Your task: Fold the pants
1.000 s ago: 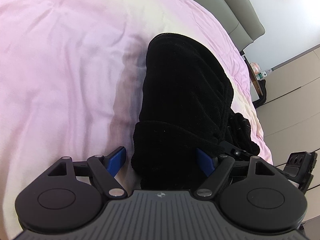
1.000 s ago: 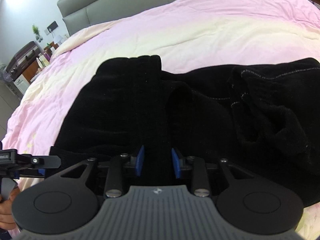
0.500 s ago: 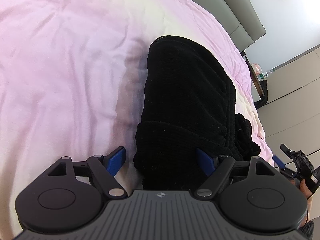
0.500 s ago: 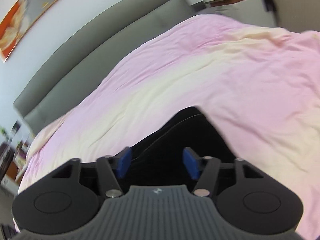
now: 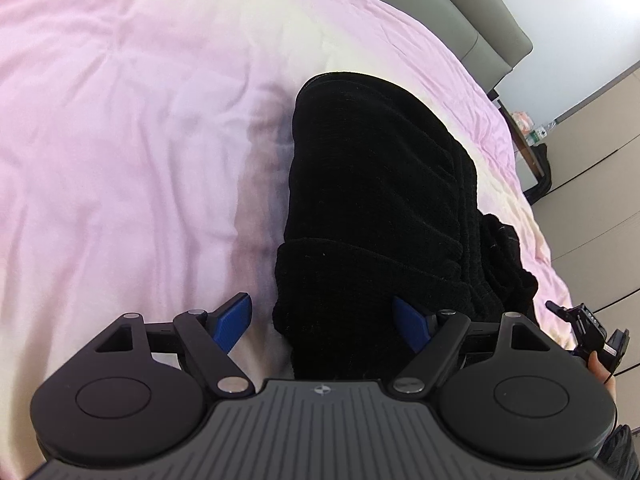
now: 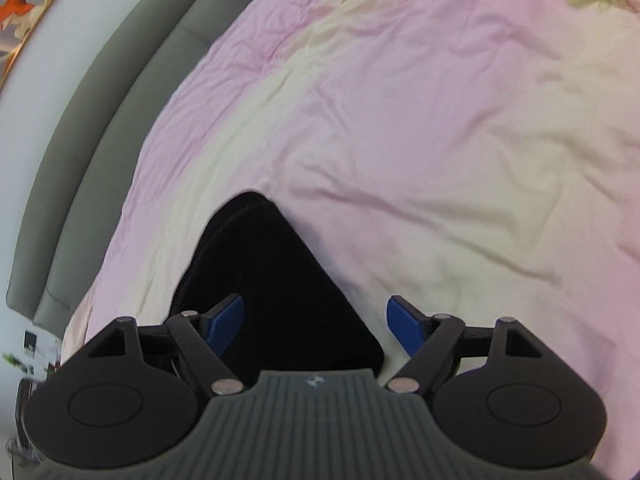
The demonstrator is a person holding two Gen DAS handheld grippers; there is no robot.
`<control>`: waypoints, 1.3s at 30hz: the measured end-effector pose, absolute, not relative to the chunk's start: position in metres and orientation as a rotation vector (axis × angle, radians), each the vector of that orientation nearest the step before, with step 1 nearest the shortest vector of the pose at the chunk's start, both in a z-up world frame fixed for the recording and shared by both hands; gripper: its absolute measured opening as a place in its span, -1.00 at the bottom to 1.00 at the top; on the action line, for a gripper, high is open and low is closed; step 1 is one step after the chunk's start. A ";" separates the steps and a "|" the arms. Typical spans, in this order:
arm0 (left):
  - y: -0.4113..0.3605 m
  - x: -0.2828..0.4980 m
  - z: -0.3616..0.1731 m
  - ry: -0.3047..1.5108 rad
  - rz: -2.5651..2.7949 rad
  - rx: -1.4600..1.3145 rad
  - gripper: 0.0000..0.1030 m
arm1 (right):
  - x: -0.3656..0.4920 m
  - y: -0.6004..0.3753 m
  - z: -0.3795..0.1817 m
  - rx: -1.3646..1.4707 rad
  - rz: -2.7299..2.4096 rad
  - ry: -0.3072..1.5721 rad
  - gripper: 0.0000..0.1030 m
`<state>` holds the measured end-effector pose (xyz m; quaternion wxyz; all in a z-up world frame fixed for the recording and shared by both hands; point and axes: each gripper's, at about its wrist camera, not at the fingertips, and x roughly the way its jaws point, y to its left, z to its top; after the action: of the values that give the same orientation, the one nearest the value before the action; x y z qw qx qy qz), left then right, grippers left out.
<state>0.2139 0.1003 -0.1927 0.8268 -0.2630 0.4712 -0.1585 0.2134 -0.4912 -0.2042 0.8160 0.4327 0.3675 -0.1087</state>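
Note:
The black pants [image 5: 372, 208] lie folded in a thick bundle on the pink and cream bedcover [image 5: 140, 128]. My left gripper [image 5: 322, 322] is open, its blue pads spread either side of the bundle's near end, with the fabric between them. My right gripper [image 6: 316, 320] is open and raised above a corner of the pants [image 6: 272, 280], gripping nothing. The right gripper also shows at the right edge of the left wrist view [image 5: 588, 326], held in a hand.
A grey padded headboard [image 6: 100, 120] runs along the bed's far side. A framed picture [image 6: 20, 12] hangs on the wall above it. Beige wardrobe doors [image 5: 600, 184] and a dark side table stand beyond the bed's edge.
My right gripper has opened, let go of the pants and lifted away, turning toward the headboard. My left gripper has stayed open around the bundle's near end.

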 end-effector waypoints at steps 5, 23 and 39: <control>0.091 0.209 -0.180 0.999 -0.281 -0.462 0.78 | 0.223 -0.479 -0.225 0.876 -0.205 0.863 0.50; -0.065 0.212 -0.090 0.870 -0.288 -0.104 0.71 | 0.236 -0.468 -0.226 0.810 -0.126 0.874 0.53; -0.215 0.270 -0.121 0.946 -0.251 0.118 0.71 | 0.236 -0.474 -0.235 0.833 -0.083 0.840 0.51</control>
<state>0.2699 -0.2155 -0.1208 0.8810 0.0566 0.4540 -0.1203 0.2362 -0.4744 -0.2347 0.8292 0.3927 0.3958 -0.0392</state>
